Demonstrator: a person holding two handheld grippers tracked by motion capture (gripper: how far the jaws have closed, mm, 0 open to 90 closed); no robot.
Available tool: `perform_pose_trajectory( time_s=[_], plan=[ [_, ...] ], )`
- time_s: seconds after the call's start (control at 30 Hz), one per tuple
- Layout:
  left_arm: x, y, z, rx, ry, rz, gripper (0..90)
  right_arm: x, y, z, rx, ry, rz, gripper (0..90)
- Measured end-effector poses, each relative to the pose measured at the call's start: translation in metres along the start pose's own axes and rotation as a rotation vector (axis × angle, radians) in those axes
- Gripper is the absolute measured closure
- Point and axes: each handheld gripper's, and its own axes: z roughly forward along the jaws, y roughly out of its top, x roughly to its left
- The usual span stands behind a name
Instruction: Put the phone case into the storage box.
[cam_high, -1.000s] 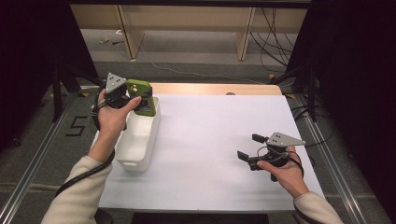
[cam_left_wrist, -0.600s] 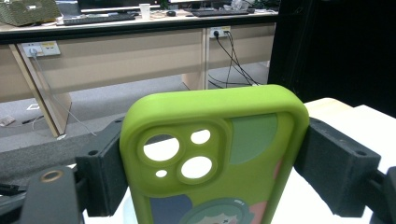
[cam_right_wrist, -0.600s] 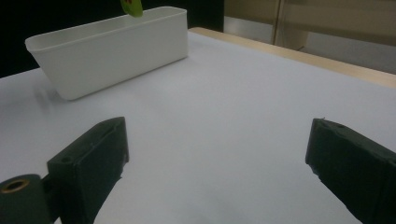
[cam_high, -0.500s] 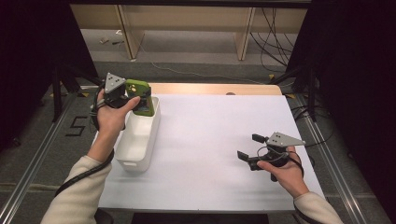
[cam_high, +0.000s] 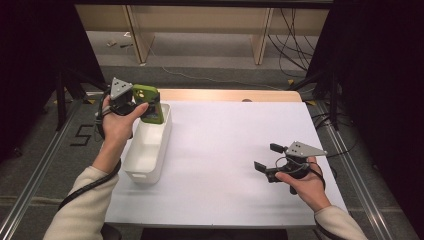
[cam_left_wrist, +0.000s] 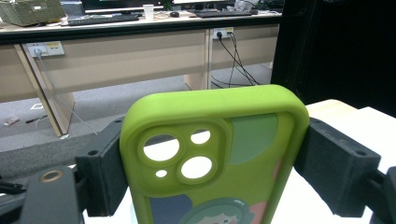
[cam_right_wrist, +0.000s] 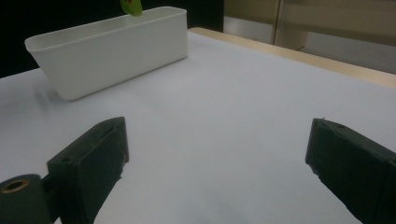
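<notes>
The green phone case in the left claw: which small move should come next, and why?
Probably lower it into the white bin. The left claw grips the green phone case by its sides, held over the bin's far end and not yet inside; the right claw is open and apart.

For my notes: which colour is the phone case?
Lime green phone case, clearest in the left gripper view.

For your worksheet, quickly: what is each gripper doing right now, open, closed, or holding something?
Left gripper: closed on the green phone case, above the white bin.
Right gripper: open, holding nothing.
</notes>
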Motion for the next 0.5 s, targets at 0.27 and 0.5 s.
perform_pose_trajectory(
  time_s=[0.27, 0.5],
  plan=[
    [-0.0038, 0.0004, 0.0038, 0.007, -0.008, 0.012, 17.2, -0.0002, -0.0002, -0.0001, 0.000, -0.003, 0.002, 7.1],
    [-0.0050, -0.0013, 0.0096, 0.015, -0.009, 0.015, 17.2, -0.0005, -0.0003, -0.0002, -0.001, -0.004, 0.005, 7.0]
  ],
)
